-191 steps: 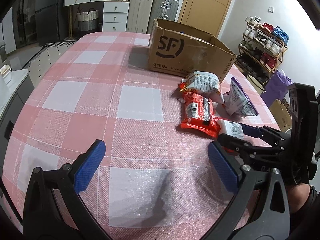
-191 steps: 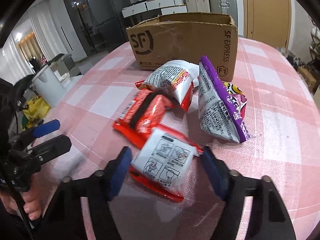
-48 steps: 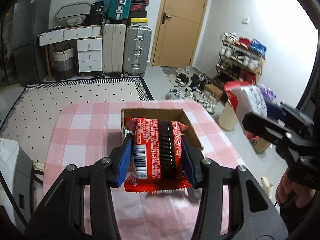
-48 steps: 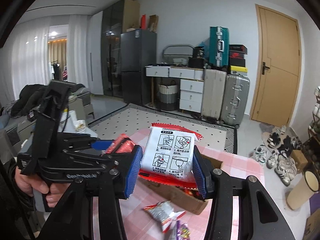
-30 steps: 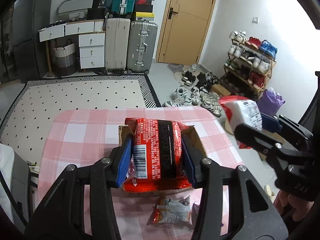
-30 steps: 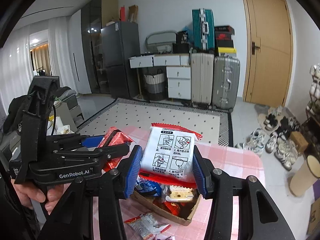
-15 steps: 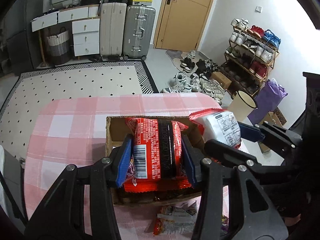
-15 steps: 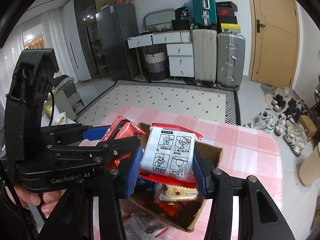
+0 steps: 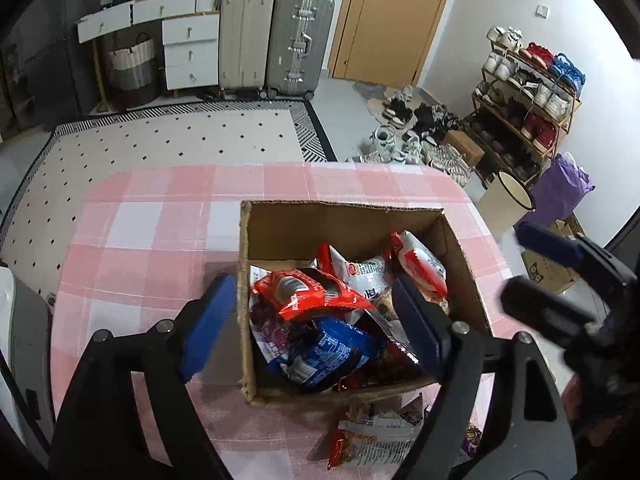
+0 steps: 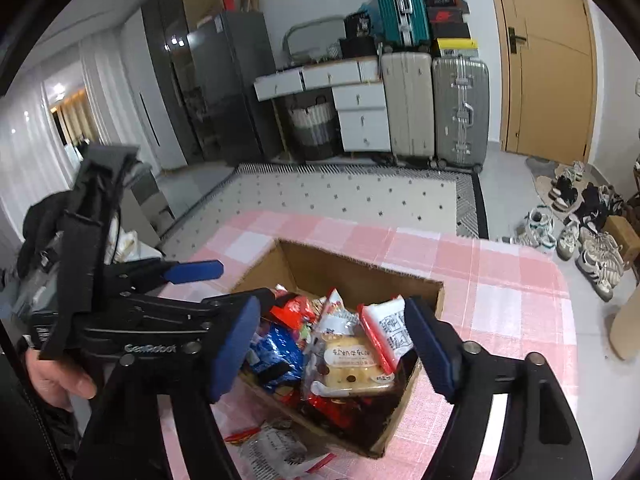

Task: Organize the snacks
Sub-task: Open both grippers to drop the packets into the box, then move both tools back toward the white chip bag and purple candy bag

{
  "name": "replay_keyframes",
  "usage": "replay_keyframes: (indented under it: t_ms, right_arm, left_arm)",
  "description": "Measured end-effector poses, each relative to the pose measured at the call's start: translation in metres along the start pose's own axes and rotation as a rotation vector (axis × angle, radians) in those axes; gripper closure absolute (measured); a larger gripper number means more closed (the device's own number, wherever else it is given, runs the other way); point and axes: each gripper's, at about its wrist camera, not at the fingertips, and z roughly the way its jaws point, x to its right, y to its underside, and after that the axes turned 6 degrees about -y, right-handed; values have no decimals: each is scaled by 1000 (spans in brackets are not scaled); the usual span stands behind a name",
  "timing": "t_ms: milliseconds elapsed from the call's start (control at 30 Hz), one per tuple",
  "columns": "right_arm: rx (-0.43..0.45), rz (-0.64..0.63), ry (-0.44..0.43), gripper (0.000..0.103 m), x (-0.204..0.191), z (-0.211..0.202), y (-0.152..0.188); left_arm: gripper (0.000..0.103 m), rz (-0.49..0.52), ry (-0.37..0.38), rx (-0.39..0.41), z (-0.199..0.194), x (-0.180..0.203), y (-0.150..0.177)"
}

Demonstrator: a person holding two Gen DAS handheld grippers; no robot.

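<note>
Half a second ago each gripper clamped a packet above the cardboard box [image 9: 460, 256]; now both packets lie inside it and both sets of jaws stand wide apart, holding nothing. The left gripper [image 9: 312, 320] hangs over the box at the frame's lower centre, 1 blue pad outside the box's left wall and the other over the pile. The right gripper [image 10: 332, 344] hovers over the same box in the lower middle of its view, and also shows blurred at the right edge of the left view.

The red-and-black packet [image 9: 312, 290] rests on top of the heap at the left of the box, above a blue packet [image 9: 324, 354]. The white packet with red edges [image 9: 420, 264] leans against the right wall. In the right view a clear-wrapped yellow cake [image 10: 352, 364] sits beside it.

1 white-and-red packet [image 9: 376, 432] lies on the pink checked worktop [image 9: 152, 232] just below the box, outside it, with a purple packet's edge [image 9: 472, 446] beside it.
</note>
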Motion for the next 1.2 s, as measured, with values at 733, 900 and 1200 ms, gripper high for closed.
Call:
replay_keyframes:
  t_ms: [733, 900, 1200]
  right_arm:
    - [176, -96, -1, 14, -72, -132, 39]
    - [186, -78, 10, 11, -77, -146, 53]
    - [183, -27, 7, 3, -77, -160, 91]
  left_arm:
    - [20, 92, -73, 169, -123, 25, 66]
    - [17, 96, -71, 205, -151, 28, 84]
    - [1, 86, -77, 253, -188, 28, 123]
